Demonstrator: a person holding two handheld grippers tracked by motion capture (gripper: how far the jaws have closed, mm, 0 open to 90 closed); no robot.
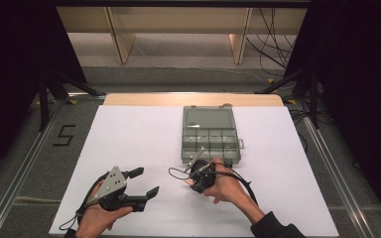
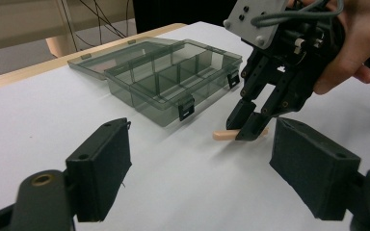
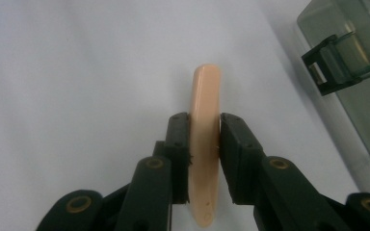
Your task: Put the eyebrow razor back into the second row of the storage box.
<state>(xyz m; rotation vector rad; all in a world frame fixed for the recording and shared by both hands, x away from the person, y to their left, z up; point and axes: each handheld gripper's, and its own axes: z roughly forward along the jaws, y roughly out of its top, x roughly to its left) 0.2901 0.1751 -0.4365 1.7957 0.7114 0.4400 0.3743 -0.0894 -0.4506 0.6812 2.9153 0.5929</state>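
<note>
The right gripper has its 2 black jaws closed on a slim, peach-coloured plastic stick with rounded ends, pinching it across its width while it lies flat on the white table sheet. That stick sits just in front of the near edge of the smoky grey translucent plastic organiser box, close to but apart from its front wall, with the box lid thrown open toward the far side. Judging from this, the step in hand is the pick: the grip looks made, the lift not yet begun. The next move likely calls for raising the stick clear of the sheet, carrying it over the front wall and lowering it into 1 of the compartments, keeping it level enough to fit between the dividers. The left gripper rests on the sheet well to the left, its jaws standing wide apart with nothing between them. The high view gives the layout, yet there the hand and gripper body cover the stick. The right gripper view shows the pads pressing both sides of the stick and a black latch of the box at the right. The left gripper view shows the right gripper from the side, tilted steeply down, with the stick's end poking out on the sheet.
</note>
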